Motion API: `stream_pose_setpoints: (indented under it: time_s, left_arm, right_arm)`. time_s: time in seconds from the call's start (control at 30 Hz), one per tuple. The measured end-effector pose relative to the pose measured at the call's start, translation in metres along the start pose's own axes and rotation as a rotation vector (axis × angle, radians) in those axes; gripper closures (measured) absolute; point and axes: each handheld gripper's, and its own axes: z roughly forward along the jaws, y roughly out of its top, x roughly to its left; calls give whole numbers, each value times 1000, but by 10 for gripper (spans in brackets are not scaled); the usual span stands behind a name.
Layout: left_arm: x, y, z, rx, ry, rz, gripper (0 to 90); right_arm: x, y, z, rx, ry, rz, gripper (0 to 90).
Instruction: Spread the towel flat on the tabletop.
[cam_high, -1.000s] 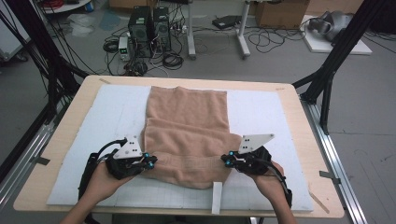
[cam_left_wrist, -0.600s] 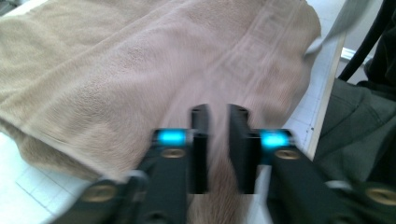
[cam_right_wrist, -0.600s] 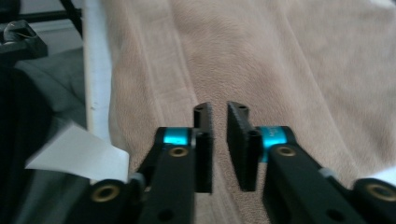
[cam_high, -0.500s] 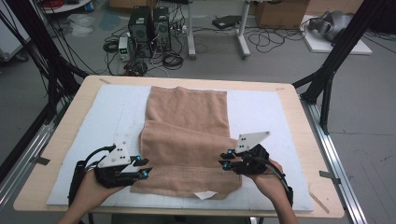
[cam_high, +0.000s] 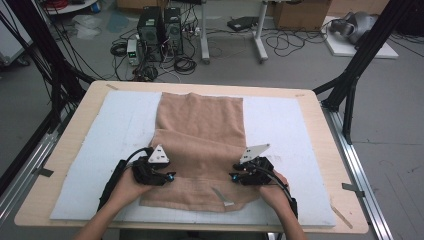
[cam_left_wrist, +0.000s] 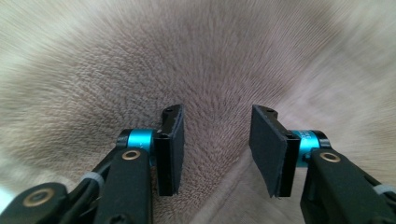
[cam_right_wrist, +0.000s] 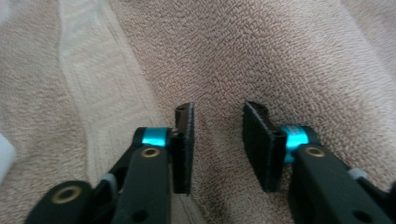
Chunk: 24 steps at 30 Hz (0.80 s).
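1. High view: a tan terry-cloth towel (cam_high: 200, 145) lies lengthwise down the middle of a pale blue-white foam mat (cam_high: 290, 135) on the light wooden tabletop (cam_high: 320, 145). Its near end is folded over onto itself, so a doubled band runs across the near half. A small white label (cam_high: 222, 196) lies on the cloth near the front edge. The left gripper (cam_high: 170, 177) rests at the towel's left edge and the right gripper (cam_high: 232, 176) at its right edge, each held by a hand coming in from below.
2. Against the earlier high views: a second ago the towel hung over the front edge with the label dangling; now the near end lies on the mat with the label on top, and both grippers sit lower and closer to the cloth.
3. Left gripper view: the jaws have just been opening and stand spread, with nothing pinched; blurred towel pile lies below.
4. Right gripper view: the jaws have likewise just been opening and stand apart over the towel, beside its flat woven band (cam_right_wrist: 100, 93).
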Motion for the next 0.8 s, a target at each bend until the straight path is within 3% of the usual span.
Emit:
stream_pose_setpoints:
  time_s: [0.07, 0.2, 0.37, 0.53, 0.8]
  left_arm:
    - [2, -4, 0, -24, -15, -34, 623]
    - [-4, -5, -1, -30, -3, -2, 731]
    - [-6, -4, -2, -27, -7, 9, 829]
    - [-10, -4, -5, -20, -3, 18, 852]
    - [-28, -14, -42, -93, -19, 34, 855]
  right_arm:
    - [2, -1, -1, 5, -21, -10, 721]
    - [1, 0, -1, 8, -48, -20, 807]
    - [-1, -1, -2, 2, -26, -8, 857]
    - [-1, -1, -5, -4, 1, -13, 886]
    - [16, -2, -28, -57, 43, -34, 886]
